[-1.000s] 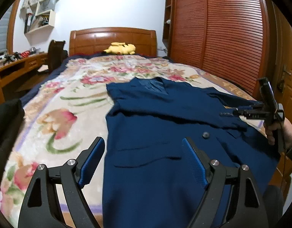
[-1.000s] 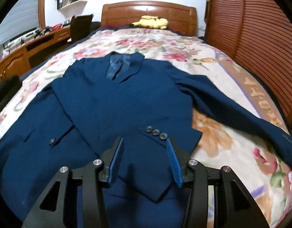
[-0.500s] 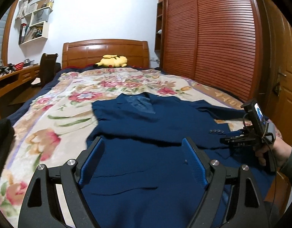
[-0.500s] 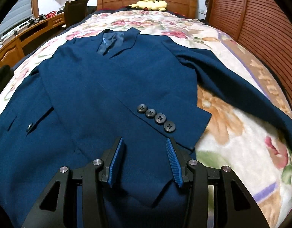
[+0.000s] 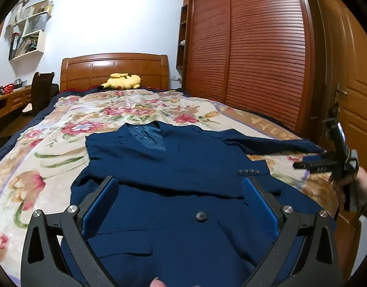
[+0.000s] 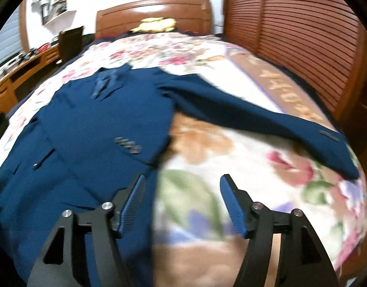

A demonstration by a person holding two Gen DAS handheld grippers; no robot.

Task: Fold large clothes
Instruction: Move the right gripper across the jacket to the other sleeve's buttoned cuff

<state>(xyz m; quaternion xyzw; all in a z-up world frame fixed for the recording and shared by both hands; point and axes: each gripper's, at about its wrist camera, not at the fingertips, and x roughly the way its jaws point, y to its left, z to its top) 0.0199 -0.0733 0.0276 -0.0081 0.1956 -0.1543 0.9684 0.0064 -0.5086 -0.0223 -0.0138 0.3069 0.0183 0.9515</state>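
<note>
The right gripper (image 6: 182, 203) has let go and swung off the navy blazer (image 5: 183, 167), jaws now spread over bare floral bedspread (image 6: 255, 167); the cuff it carried lies across the chest, so one sleeve is folded. The left gripper (image 5: 181, 205) hovers wide open above the front button. The blazer lies flat on the bed, collar toward the headboard (image 5: 114, 68), its other sleeve (image 6: 255, 117) stretched away from it
</note>
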